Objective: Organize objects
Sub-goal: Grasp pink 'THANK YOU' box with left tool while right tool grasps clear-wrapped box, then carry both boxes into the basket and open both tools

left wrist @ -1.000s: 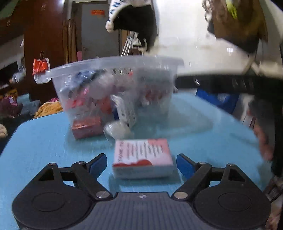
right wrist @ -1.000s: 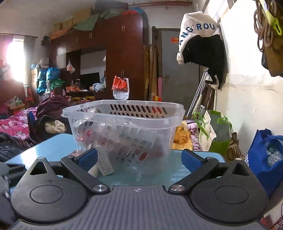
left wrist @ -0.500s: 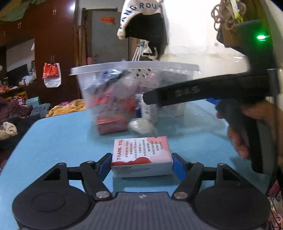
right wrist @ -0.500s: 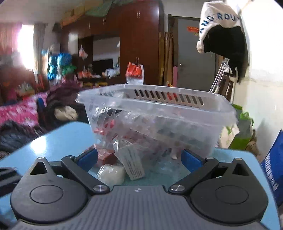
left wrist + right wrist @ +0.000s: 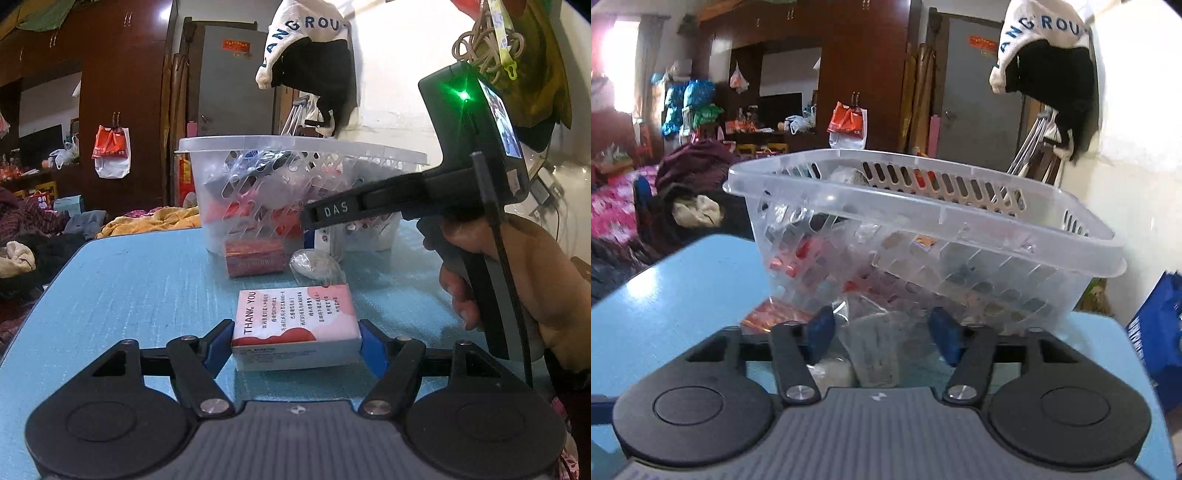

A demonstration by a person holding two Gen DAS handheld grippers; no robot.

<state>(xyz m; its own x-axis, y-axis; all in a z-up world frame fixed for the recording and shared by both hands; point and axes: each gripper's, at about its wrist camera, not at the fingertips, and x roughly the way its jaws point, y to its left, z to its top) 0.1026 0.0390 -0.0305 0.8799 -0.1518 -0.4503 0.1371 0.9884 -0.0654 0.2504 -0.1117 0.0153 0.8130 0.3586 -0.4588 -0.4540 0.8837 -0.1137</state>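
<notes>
My left gripper [image 5: 296,341] is shut on a pink and white "THANK YOU" box [image 5: 295,321] that rests on the blue table [image 5: 140,288]. A clear plastic basket [image 5: 295,184] full of small packets stands behind it. A red box [image 5: 255,257] and a clear wrapped packet [image 5: 316,264] lie in front of the basket. My right gripper [image 5: 882,334] has its jaws partly closed around a clear plastic packet [image 5: 875,347] in front of the basket [image 5: 923,243]; whether the pads touch it is unclear. The right gripper's body [image 5: 476,173] shows in the left wrist view.
A red packet [image 5: 775,317] lies on the table [image 5: 676,288] left of the right gripper. The person's hand [image 5: 524,280] holds the right gripper at the table's right side. A bed with clothes is at the left, a blue bag [image 5: 1160,332] at the right.
My left gripper moved forward and closed on the "THANK YOU" box. My right gripper moved down toward the basket's base and narrowed its jaws around the clear packet.
</notes>
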